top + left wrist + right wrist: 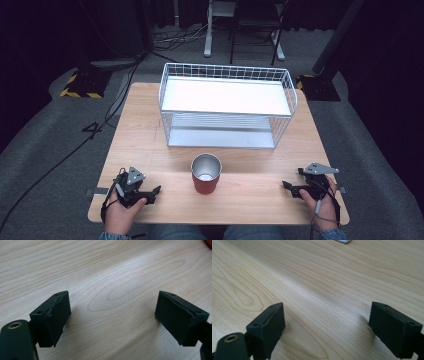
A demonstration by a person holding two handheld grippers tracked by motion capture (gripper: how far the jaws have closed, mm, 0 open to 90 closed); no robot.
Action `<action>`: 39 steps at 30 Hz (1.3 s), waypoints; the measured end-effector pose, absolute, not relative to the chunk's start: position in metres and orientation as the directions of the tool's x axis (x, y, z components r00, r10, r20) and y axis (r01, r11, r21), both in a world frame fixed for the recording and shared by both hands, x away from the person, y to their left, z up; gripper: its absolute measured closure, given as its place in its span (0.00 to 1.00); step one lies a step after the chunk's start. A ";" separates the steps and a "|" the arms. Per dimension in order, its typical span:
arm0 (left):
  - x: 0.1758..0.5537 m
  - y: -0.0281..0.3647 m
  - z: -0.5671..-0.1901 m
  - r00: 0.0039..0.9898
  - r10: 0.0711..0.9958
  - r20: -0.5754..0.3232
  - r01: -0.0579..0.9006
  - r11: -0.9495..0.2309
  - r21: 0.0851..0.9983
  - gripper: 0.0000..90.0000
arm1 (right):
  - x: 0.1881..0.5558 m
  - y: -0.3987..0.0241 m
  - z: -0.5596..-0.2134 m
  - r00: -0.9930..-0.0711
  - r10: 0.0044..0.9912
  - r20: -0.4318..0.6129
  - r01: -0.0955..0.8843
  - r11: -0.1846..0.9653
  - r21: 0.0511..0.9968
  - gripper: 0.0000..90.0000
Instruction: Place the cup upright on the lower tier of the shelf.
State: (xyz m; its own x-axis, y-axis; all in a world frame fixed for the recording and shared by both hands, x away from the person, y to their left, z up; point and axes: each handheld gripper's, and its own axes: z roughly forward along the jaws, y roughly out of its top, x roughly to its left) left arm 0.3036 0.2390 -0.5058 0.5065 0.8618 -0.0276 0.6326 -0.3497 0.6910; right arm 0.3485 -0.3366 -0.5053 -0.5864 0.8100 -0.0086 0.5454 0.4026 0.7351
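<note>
From above, a red cup (205,173) stands upright near the wooden table's (250,197) front edge, mouth up, nothing visible inside; behind it, a white wire basket (227,104) holds nothing. Grey carpet surrounds the table. Left gripper (111,312): jaws wide apart over bare wood, gripping nothing. Right gripper (327,323): likewise spread wide and unladen.

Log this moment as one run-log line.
left gripper: open, empty, on table | right gripper: open, empty, on table | red cup: upright, between grippers, untouched | wire basket: behind cup
</note>
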 end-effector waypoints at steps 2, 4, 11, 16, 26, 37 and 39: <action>0.304 0.239 -0.506 0.506 0.862 -0.027 0.633 -0.349 0.691 0.15 | 0.349 -0.337 -0.505 -0.588 0.809 -0.006 0.546 0.402 0.735 0.15; 0.303 0.239 -0.506 0.502 0.864 -0.029 0.634 -0.346 0.691 0.15 | 0.349 -0.337 -0.505 -0.588 0.809 -0.006 0.545 0.402 0.735 0.15; 0.297 0.238 -0.504 0.493 0.869 -0.050 0.626 -0.314 0.714 0.20 | 0.349 -0.337 -0.505 -0.589 0.808 -0.005 0.545 0.402 0.736 0.15; 0.284 0.239 -0.495 0.490 0.869 -0.065 0.601 -0.283 0.748 0.20 | 0.349 -0.337 -0.505 -0.589 0.808 -0.003 0.545 0.401 0.736 0.15; 0.253 0.227 -0.482 0.499 0.861 -0.095 0.531 -0.217 0.819 0.20 | 0.349 -0.337 -0.505 -0.589 0.808 -0.005 0.545 0.401 0.736 0.15; 0.236 0.192 -0.465 0.609 0.789 -0.085 0.423 -0.232 0.876 0.17 | 0.349 -0.337 -0.505 -0.589 0.808 -0.003 0.546 0.400 0.736 0.15; 0.236 0.186 -0.464 0.626 0.776 -0.081 0.410 -0.239 0.880 0.17 | 0.349 -0.337 -0.505 -0.589 0.808 -0.004 0.545 0.401 0.736 0.15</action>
State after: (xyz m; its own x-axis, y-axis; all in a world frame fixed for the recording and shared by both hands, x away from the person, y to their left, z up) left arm 0.2358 0.1858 -0.4641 0.6261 0.7755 -0.0813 0.4101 -0.2388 0.8802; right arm 0.3487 -0.3369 -0.5054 -0.5888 0.8083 -0.0044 0.5453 0.4012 0.7360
